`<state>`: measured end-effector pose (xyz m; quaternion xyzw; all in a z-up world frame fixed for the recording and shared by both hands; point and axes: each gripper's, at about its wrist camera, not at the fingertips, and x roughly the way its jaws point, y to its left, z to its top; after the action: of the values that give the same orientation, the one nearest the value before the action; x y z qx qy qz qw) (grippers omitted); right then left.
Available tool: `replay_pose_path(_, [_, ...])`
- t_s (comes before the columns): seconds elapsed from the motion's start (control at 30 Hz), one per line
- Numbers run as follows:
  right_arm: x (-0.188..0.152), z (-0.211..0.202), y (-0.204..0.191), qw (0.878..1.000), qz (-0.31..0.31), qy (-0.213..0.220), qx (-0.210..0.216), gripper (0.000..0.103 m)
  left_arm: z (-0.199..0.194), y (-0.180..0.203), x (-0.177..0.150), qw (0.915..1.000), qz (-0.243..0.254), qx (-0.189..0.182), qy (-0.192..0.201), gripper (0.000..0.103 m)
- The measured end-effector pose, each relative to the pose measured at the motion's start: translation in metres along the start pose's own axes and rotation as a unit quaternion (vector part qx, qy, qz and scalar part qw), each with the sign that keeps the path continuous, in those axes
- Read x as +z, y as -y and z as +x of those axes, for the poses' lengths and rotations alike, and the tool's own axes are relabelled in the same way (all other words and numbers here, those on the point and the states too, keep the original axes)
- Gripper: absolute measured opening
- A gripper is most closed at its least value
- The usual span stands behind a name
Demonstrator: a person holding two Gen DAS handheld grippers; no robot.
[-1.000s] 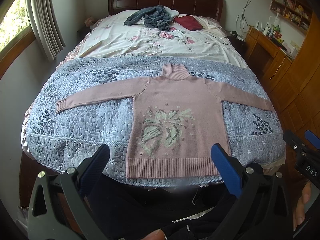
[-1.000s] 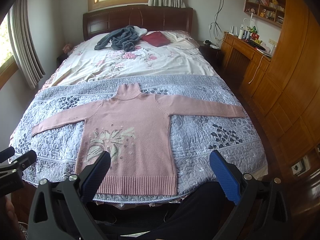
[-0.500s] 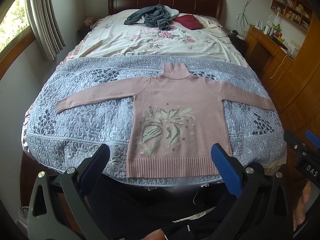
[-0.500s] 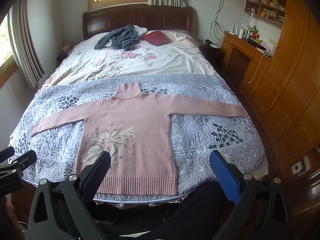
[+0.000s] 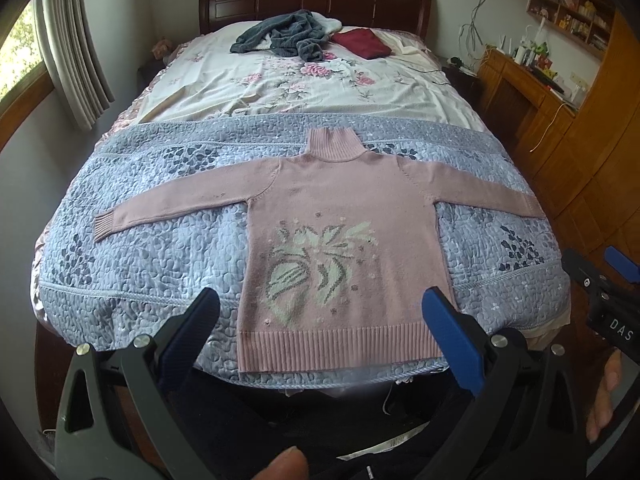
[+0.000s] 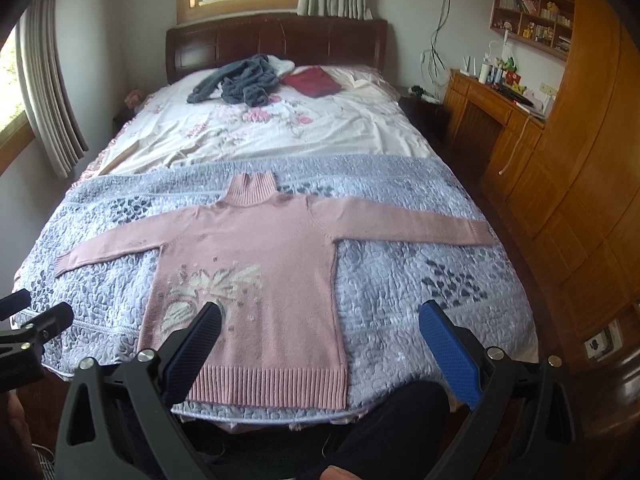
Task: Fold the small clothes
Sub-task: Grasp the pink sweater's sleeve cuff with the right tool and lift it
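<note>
A small pink turtleneck sweater (image 5: 344, 216) (image 6: 260, 248) with a pale leaf pattern lies flat and face up on the blue-grey quilt (image 5: 160, 248) (image 6: 400, 280), both sleeves spread sideways and its ribbed hem at the bed's near edge. My left gripper (image 5: 320, 324) hangs open above the hem, touching nothing. Over the sweater's lower right side and the quilt beside it, my right gripper (image 6: 320, 328) is open and empty. Each gripper shows at the other view's edge.
A grey-blue garment (image 5: 280, 36) and a dark red folded cloth (image 5: 362, 42) lie near the headboard on the floral sheet (image 5: 300, 84). Wooden cabinets and a desk (image 6: 520, 128) stand along the right. Curtains (image 5: 72, 48) hang on the left. The person's dark-clothed legs (image 6: 384, 432) are at the bed's foot.
Both grippers have edged slightly forward toward the bed, so the sweater looks a little nearer. Nothing was grasped; the sweater has not moved.
</note>
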<state>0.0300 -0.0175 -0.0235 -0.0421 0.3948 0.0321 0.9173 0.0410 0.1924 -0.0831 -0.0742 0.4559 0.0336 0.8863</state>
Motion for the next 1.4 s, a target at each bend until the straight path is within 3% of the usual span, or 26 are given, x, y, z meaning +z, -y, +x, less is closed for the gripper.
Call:
replay_pose_path(0.07, [0.001,0.016,0.017,0.999,-0.01,0.032,0.024,0.099,0.016,0.001,0.007,1.0,-0.003,-0.006,-0.004,0.1])
replay_pose_path(0.1, [0.003,0.03,0.029,0.999,-0.003,0.028,0.023,0.099,0.024,0.003,0.011,0.9999,0.0,-0.013,0.0,0.1])
replay_pose_path(0.2, [0.01,0.082,0.076,0.999,0.041,-0.02,0.019,0.099,0.044,0.012,0.02,0.9993,0.019,-0.022,0.024,0.1])
replay_pose_path(0.27, [0.011,0.119,0.118,0.995,0.09,-0.04,0.024,0.099,0.057,0.018,0.024,0.9968,0.038,-0.052,0.048,0.1])
replay_pose_path(0.33, [0.008,0.153,0.163,0.987,0.145,-0.061,0.027,0.098,0.073,0.025,0.031,0.9941,0.057,-0.078,0.048,0.1])
replay_pose_path(0.43, [0.001,0.203,0.239,0.966,0.244,-0.073,0.037,0.088,0.1,0.039,0.04,0.9949,0.072,-0.063,0.034,0.1])
replay_pose_path(0.5, [-0.007,0.239,0.286,0.945,0.309,-0.09,0.047,0.073,0.118,0.044,0.045,0.9948,0.061,-0.081,0.012,0.1])
replay_pose_path(0.57, [-0.016,0.27,0.33,0.921,0.373,-0.095,0.061,0.065,0.134,0.044,0.048,0.9919,0.034,-0.122,0.002,0.1])
replay_pose_path(0.67, [-0.029,0.318,0.39,0.878,0.46,-0.1,0.087,0.062,0.158,0.047,0.053,0.9913,0.012,-0.131,-0.011,0.1])
replay_pose_path(0.77, [-0.046,0.368,0.44,0.818,0.549,-0.095,0.145,0.059,0.177,0.047,0.057,0.9892,-0.014,-0.145,-0.021,0.1])
replay_pose_path(0.87, [-0.056,0.404,0.479,0.778,0.606,-0.073,0.15,0.054,0.192,0.046,0.062,0.9864,-0.035,-0.158,-0.027,0.1])
replay_pose_path(0.93, [-0.058,0.425,0.499,0.758,0.63,-0.064,0.155,0.047,0.2,0.044,0.066,0.9859,-0.048,-0.158,-0.03,0.1])
replay_pose_path(1.0, [-0.054,0.44,0.511,0.755,0.635,-0.055,0.154,0.042,0.209,0.043,0.069,0.9854,-0.059,-0.156,-0.036,0.1])
replay_pose_path(1.33, [-0.048,0.483,0.53,0.76,0.634,-0.056,0.128,0.04,0.248,0.029,0.075,0.9812,-0.107,-0.148,-0.063,0.1])
replay_pose_path(1.4, [-0.044,0.485,0.531,0.766,0.628,-0.056,0.125,0.03,0.256,0.022,0.075,0.9786,-0.122,-0.152,-0.067,0.1])
